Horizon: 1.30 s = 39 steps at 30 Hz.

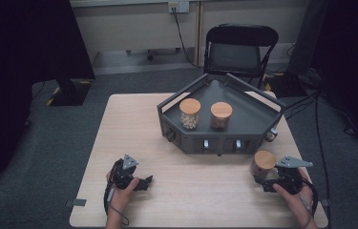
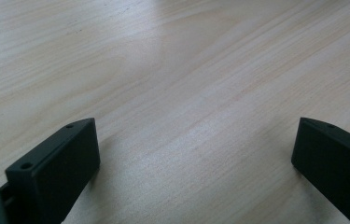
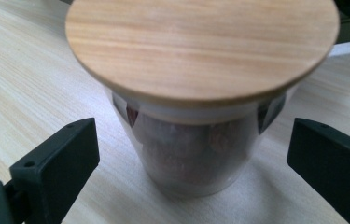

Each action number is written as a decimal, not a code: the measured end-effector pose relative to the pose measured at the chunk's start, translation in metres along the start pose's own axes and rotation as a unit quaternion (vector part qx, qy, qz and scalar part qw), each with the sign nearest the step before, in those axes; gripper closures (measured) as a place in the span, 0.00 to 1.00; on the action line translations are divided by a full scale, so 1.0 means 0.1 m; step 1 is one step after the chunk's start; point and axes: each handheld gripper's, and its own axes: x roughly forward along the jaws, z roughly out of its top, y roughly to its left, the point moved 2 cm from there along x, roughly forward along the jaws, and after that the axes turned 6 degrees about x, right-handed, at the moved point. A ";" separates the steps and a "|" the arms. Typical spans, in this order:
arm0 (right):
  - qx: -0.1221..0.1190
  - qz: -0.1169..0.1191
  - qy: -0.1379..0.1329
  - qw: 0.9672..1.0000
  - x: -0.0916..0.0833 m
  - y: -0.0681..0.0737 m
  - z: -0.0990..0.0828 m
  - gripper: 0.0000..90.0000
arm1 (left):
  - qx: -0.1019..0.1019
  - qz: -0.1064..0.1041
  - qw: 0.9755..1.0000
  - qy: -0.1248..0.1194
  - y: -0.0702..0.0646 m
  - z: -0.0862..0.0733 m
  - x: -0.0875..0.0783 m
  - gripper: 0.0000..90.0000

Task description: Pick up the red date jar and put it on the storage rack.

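Note:
A glass jar with a wooden lid stands on the table at the front right, holding dark reddish contents. My right gripper is open around it, a jaw on each side, not touching the glass. My left gripper rests open at the front left over bare wood, nothing between its jaws. Two more wooden-lidded jars stand in the dark tray: one with pale round pieces, one with brown contents.
The dark angular tray sits at the table's far right half. A black folding chair stands behind the table. Cables run over the floor on the right. The light wooden tabletop stretches between the grippers.

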 end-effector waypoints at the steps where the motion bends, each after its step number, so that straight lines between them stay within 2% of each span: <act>1: -0.001 0.000 -0.002 1.000 0.00 0.00 0.00 0.02 | 0.000 0.000 1.000 0.000 0.00 0.00 0.00 0.00; 19: 0.001 0.002 -0.024 1.000 0.08 -0.01 0.03 0.08 | 0.000 -0.001 1.000 0.000 0.00 0.00 0.00 0.00; 26: 0.002 0.003 -0.031 1.000 0.11 -0.02 0.04 0.17 | 0.000 -0.002 1.000 0.000 0.00 0.00 0.00 0.00; 30: 0.002 0.008 -0.037 0.999 0.12 -0.02 0.04 0.26 | 0.000 -0.002 1.000 0.000 0.01 0.00 0.00 0.00; 39: -0.001 0.007 -0.039 0.999 0.12 -0.01 0.04 0.28 | 0.000 -0.002 1.000 0.000 0.01 0.00 0.00 0.00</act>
